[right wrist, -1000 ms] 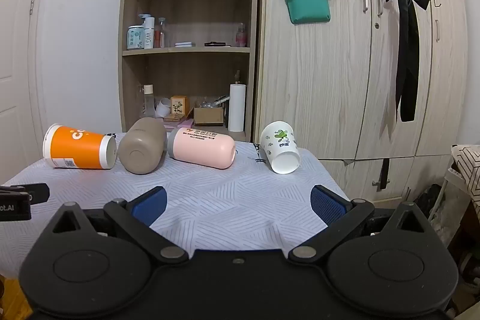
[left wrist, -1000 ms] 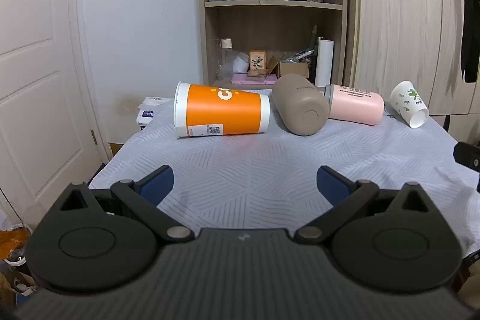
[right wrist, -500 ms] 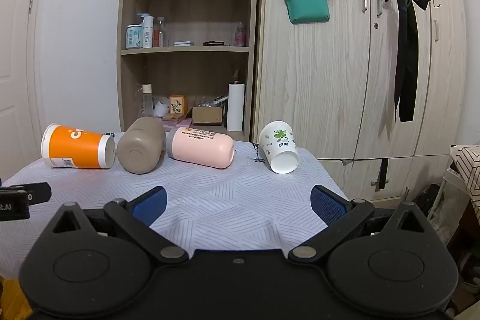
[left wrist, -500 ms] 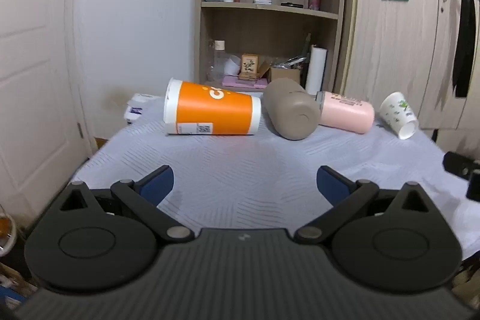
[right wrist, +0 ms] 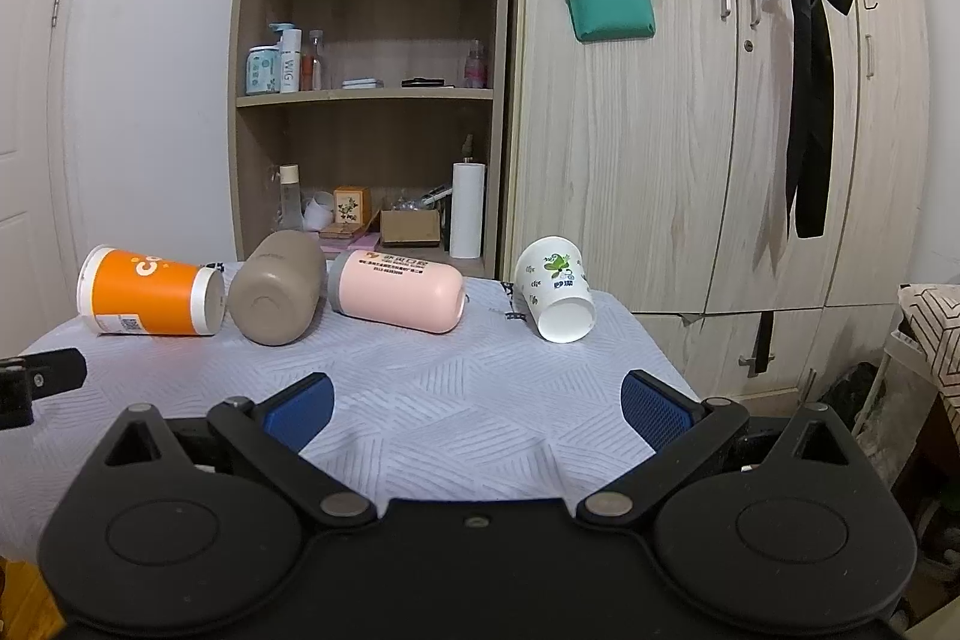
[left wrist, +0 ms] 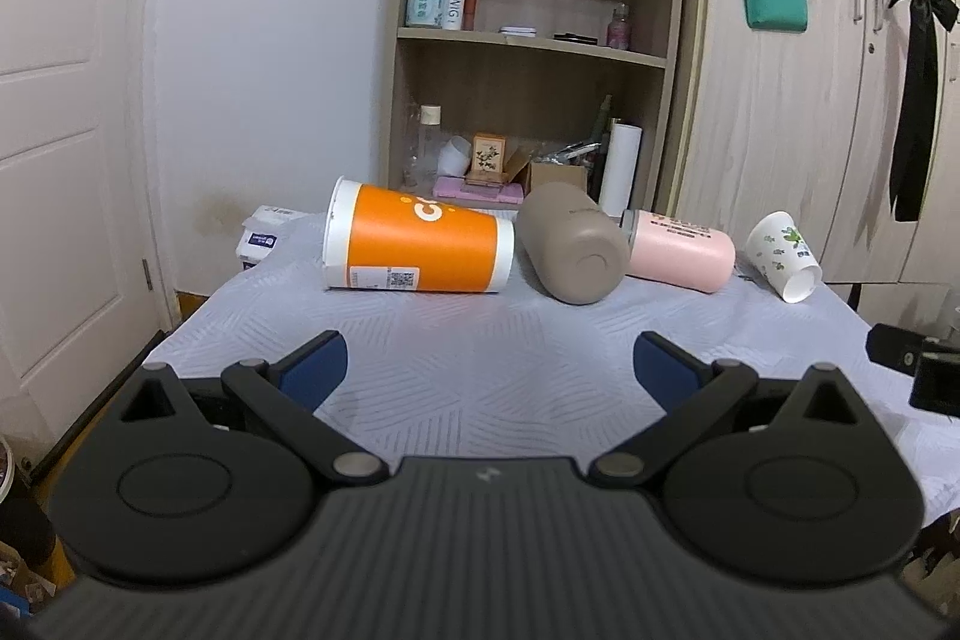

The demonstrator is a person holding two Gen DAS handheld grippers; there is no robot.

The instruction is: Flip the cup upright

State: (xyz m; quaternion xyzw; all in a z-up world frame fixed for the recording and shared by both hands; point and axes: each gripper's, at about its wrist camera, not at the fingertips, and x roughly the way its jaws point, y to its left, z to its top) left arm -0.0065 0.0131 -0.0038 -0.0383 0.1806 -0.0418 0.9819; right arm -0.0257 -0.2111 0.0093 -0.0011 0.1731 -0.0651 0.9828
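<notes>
Several cups lie on their sides in a row at the far side of the cloth-covered table [left wrist: 480, 358]. From left to right: an orange paper cup [left wrist: 414, 244] [right wrist: 147, 301], a taupe tumbler [left wrist: 570, 253] [right wrist: 276, 295], a pink tumbler [left wrist: 681, 250] [right wrist: 399, 289] and a small white paper cup with green print [left wrist: 786, 256] [right wrist: 558, 289]. My left gripper [left wrist: 489, 370] is open and empty over the near table, facing the orange cup and the taupe tumbler. My right gripper [right wrist: 477, 409] is open and empty, near the front of the table.
An open wooden shelf unit [right wrist: 372, 94] with bottles and boxes stands behind the table, a wardrobe [right wrist: 690, 130] to its right. A tissue pack [left wrist: 264, 235] lies at the far left corner. A white door [left wrist: 66, 130] is at the left.
The left gripper has drawn back and tilted upward, so the cups sit lower and a little smaller in its view. The right gripper has barely moved. No cup has moved.
</notes>
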